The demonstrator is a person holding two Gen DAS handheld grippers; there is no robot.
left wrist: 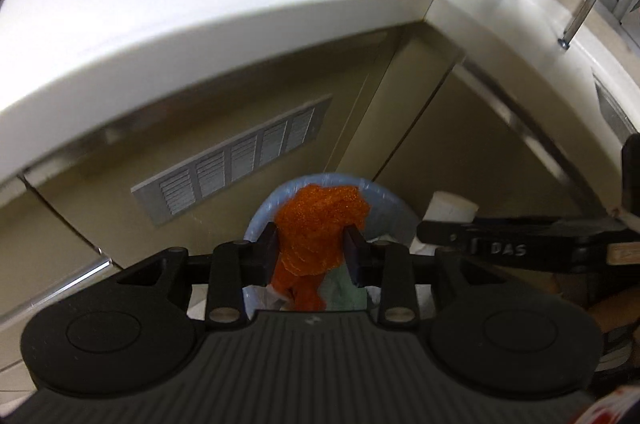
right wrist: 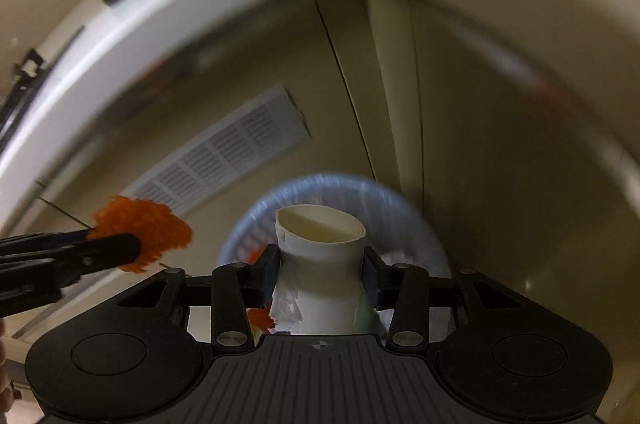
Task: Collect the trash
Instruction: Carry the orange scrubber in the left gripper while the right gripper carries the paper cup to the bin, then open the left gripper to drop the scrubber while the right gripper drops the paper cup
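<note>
Both loads sit above the blue bin (right wrist: pixel 404 224); that's what the drop depends on. My right gripper (right wrist: pixel 322 268) is clamped on the cardboard tube (right wrist: pixel 322 244), long axis running out along the fingers, open end forward, centred over the bin mouth. My left gripper (left wrist: pixel 310 250) is clamped on the orange mesh wad (left wrist: pixel 318 224), over the bin's left part. Bin stands on the floor against the beige cabinet (left wrist: pixel 420 128), below the white counter (left wrist: pixel 160 24), more litter up there.
</note>
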